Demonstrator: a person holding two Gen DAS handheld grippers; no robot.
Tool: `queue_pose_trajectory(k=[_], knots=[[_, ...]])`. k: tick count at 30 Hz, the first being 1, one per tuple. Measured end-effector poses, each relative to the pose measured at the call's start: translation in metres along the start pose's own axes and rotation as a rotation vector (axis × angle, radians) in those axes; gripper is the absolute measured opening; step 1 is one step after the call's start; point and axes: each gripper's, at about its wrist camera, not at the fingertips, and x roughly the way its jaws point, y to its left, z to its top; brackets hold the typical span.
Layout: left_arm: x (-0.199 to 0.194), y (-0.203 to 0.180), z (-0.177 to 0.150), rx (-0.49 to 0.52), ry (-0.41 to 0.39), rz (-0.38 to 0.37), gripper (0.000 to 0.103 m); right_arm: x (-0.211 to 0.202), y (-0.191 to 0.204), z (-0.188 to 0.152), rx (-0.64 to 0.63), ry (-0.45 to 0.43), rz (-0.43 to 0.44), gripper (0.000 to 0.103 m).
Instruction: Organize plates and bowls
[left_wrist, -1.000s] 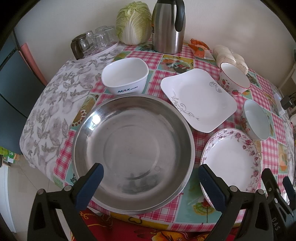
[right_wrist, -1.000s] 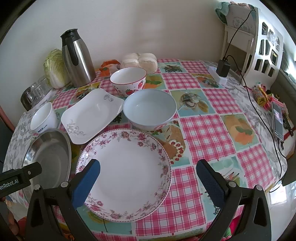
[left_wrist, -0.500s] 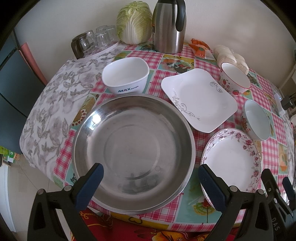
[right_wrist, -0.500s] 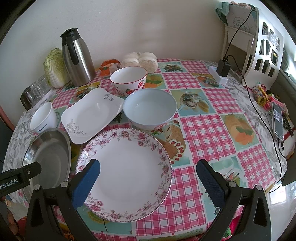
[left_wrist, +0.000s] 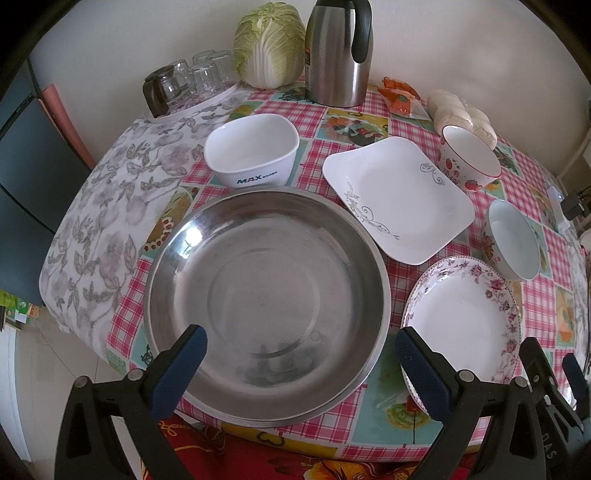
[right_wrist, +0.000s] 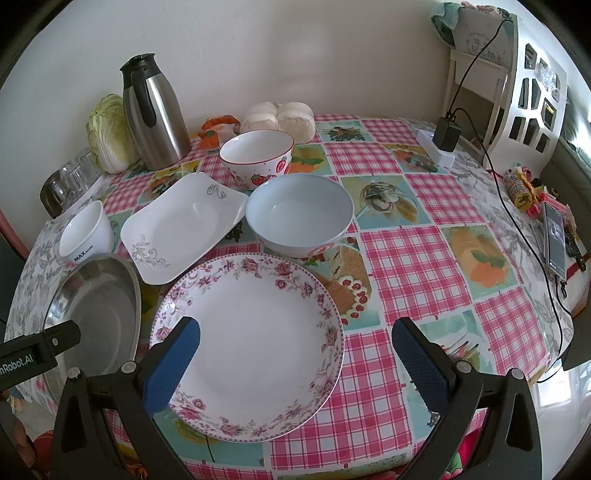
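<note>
Six dishes sit on the checked tablecloth (right_wrist: 402, 258): steel basin (left_wrist: 266, 295) at the near left edge, floral plate (right_wrist: 247, 343) beside it, square plate (right_wrist: 184, 225) behind both. Farther back: pale blue bowl (right_wrist: 299, 218), strawberry bowl (right_wrist: 256, 155), white MAX bowl (left_wrist: 253, 149). Left gripper (left_wrist: 301, 363) hangs over the basin, right gripper (right_wrist: 295, 356) over the floral plate; both have fingers wide apart, holding nothing. Along the wall: thermos (right_wrist: 155, 114), cabbage (left_wrist: 269, 42), glasses (left_wrist: 192, 79). Charger cable (right_wrist: 517, 206) trails on the right
</note>
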Motion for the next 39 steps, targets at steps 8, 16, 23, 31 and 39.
queue_pose_trajectory(k=[8,16,23,31,39], knots=[[0.0,-0.0005,0.0,0.001,0.0,0.001,0.103,0.0015,0.0004,-0.001,-0.001,0.002,0.0,0.103],[0.0001,-0.0004,0.0001,0.001,0.0,0.001,0.103,0.0017,0.0005,-0.001,-0.001,0.002,-0.002,0.103],[0.0001,-0.0008,-0.0003,0.0,0.0,0.0,0.103,0.0025,0.0002,-0.0018,-0.002,0.004,-0.003,0.103],[0.0004,-0.0001,-0.0014,-0.001,-0.001,-0.002,0.103,0.0033,0.0008,-0.0023,-0.004,0.006,-0.003,0.103],[0.0,-0.0014,-0.0001,-0.005,-0.002,-0.01,0.103,0.0047,0.004,-0.0018,-0.015,0.009,-0.008,0.103]])
